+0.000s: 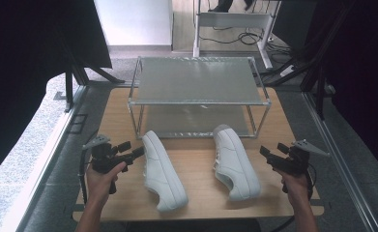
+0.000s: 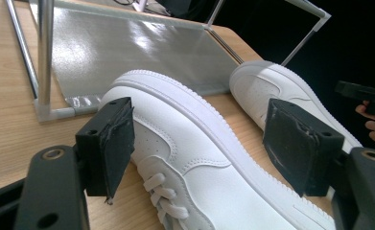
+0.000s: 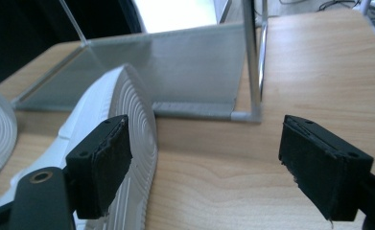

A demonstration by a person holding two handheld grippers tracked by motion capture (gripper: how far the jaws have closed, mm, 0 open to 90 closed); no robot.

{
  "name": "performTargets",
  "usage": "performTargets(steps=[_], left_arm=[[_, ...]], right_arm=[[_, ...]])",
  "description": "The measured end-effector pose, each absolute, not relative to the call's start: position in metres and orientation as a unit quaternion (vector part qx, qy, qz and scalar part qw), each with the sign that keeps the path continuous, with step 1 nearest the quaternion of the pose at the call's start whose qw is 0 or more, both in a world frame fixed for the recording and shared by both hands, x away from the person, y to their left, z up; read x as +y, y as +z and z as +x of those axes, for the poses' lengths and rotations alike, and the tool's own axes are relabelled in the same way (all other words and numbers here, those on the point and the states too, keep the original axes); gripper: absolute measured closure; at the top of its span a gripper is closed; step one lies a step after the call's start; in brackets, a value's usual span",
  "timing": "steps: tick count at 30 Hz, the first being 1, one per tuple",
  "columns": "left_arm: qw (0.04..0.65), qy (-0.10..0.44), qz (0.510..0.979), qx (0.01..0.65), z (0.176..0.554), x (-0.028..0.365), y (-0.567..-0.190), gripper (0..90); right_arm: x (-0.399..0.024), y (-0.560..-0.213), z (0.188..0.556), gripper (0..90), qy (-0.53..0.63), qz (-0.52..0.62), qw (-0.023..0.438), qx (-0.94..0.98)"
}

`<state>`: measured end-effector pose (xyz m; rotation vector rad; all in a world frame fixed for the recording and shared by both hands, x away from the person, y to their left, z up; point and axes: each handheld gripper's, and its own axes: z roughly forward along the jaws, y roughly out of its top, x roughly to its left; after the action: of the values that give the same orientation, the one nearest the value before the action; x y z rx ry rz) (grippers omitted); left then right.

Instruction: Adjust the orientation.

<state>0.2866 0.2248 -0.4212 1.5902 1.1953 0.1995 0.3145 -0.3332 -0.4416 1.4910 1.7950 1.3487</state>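
Two white sneakers lie on their sides on the wooden table [image 1: 201, 195], toes toward the person. The left sneaker [image 1: 162, 171] shows its laced upper to my left gripper [image 1: 132, 149], which is open just left of its heel. In the left gripper view the open gripper [image 2: 204, 143] frames that sneaker [image 2: 175, 110], with the other sneaker [image 2: 271, 86] behind. My right gripper [image 1: 273, 150] is open, a little right of the right sneaker [image 1: 235, 164]. In the right gripper view this gripper [image 3: 204, 158] has bare table between its pads, and the ribbed sole [image 3: 132, 110] stands beside the left pad.
A two-shelf metal rack [image 1: 198, 103] stands at the back of the table, close behind the heels; its corner post [image 3: 252, 57] rises ahead of my right gripper. Dark curtains flank the table. A desk frame with cables [image 1: 244, 36] stands on the floor beyond.
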Motion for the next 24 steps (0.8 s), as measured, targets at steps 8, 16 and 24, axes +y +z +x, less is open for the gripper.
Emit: performTargets(steps=[8, 16, 24], left_arm=[[0.536, 0.091, 0.674, 0.5, 0.2864, 0.2242, -0.4224, 26.6], [0.536, 0.097, 0.672, 0.501, 0.2848, 0.2252, -0.4217, 27.2], [0.528, 0.094, 0.669, 0.516, 0.2843, 0.2229, -0.4234, 48.9]], right_arm=[[-0.3329, -0.4424, 0.3132, 21.9, 0.484, 0.545, 0.223, 0.647], [-0.3277, -0.4337, 0.3107, 24.5, 0.493, 0.541, 0.23, 0.641], [-0.3263, -0.4366, 0.3128, 27.2, 0.494, 0.541, 0.22, 0.645]])
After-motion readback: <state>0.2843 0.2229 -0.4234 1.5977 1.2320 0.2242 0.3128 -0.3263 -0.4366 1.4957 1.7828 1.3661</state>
